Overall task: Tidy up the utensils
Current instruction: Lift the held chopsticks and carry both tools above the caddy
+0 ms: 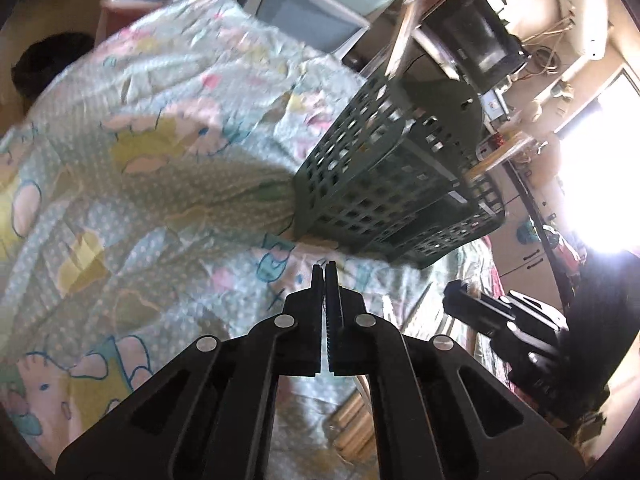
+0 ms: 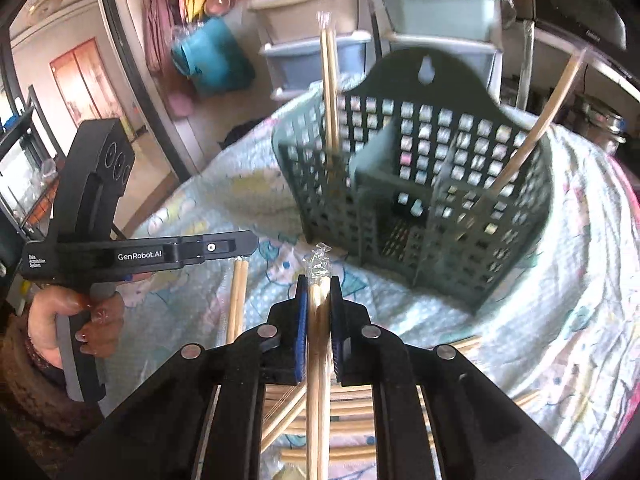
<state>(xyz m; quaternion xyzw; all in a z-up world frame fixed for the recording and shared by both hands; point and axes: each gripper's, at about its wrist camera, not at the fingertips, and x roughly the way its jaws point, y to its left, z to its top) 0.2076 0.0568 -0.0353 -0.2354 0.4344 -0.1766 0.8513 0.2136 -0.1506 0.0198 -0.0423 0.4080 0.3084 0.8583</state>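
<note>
A: Right gripper [image 2: 319,280] first. State?
B: Clamped on a wrapped pair of chopsticks [image 2: 318,320], pads pressing both sides, clear wrap sticking out past the tips. Sticks run back under the gripper body.
A: Left gripper [image 1: 325,268]?
B: Jaws fully together, nothing between them. The right view shows it from the side, a hand [image 2: 80,320] round its handle, painted nails.
A: Surface?
B: Cloth [image 1: 140,140] with a pastel cartoon print on pale blue dots, wrinkled. Can't tell whether it covers a counter or a bed.
A: What's on it?
B: Dark green holder [image 2: 420,184], square-hole lattice walls, divided into compartments, tall arched back with a hanging hole. It stands just beyond both grippers. More loose chopsticks [image 2: 344,416] lie piled under the right gripper, pale wood, some in wrap. Another pair [image 2: 239,292] lies flat under the left gripper's tip.
A: Anything in the holder?
B: One pair [image 2: 329,92] upright in the left compartment, wrap on top. One pale stick [image 2: 536,128] leaning out of the right compartment.
A: Room?
B: Stacked grey plastic drawers [image 2: 316,52] behind the cloth, a teal bag [image 2: 212,56] to their left. A dark TV [image 1: 476,36] and a blown-out bright window [image 1: 600,184] in the left view. Frames blurry.
</note>
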